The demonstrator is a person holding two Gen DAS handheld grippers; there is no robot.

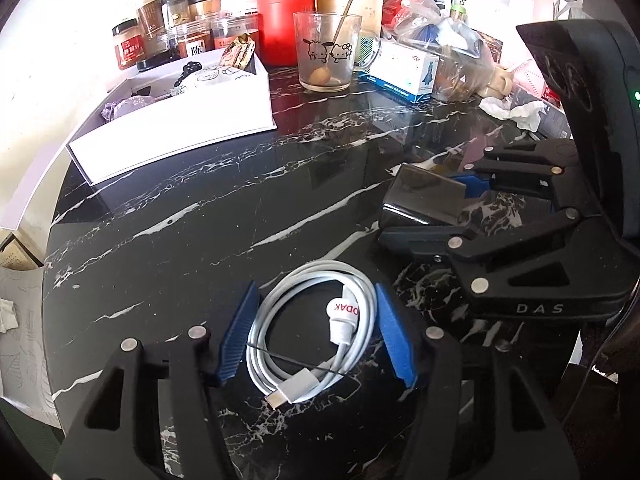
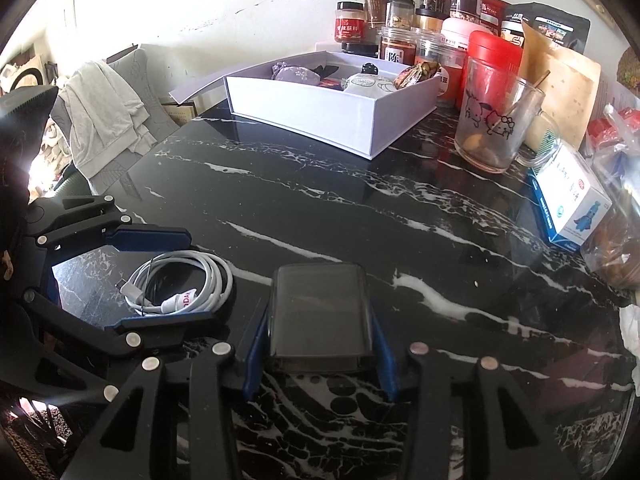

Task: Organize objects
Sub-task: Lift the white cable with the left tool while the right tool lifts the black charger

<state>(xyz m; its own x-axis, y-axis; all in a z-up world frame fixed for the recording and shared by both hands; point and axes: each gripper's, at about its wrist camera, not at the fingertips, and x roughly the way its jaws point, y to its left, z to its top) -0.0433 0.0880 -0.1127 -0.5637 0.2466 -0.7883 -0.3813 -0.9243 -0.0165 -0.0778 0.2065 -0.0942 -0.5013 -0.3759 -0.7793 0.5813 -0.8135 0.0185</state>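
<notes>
Partly hidden: label band on the coiled white cable (image 1: 316, 332), with only "ODAK" legible upside down in the left wrist view and fewer letters in the right wrist view. Cable lying on the black marble table (image 1: 192, 208), between the spread blue pads of the left gripper (image 1: 316, 338), pads just beside the coil on either side, contact not clear. Seen from the right wrist view, same cable (image 2: 180, 286) framed by the left gripper (image 2: 160, 276), one pad beyond it and one nearer.

Dark smoky translucent case (image 2: 320, 316) flat on the table (image 2: 320, 208), flanked tight by the blue pads of the right gripper (image 2: 320, 344), which appears pinched on its sides; underside and near end out of sight. From the left wrist view, only a tilted face of the case (image 1: 424, 200) and the right gripper (image 1: 460, 200), marked "DAS".

Farther back, open white box (image 2: 332, 120) with small items inside, hard to identify. Glass mug (image 1: 326, 54) printed with cartoon characters. Red canister (image 1: 284, 28) behind it. Blue-and-white carton (image 2: 568, 204), print too small to read. Jar labels in Chinese, mostly illegible
</notes>
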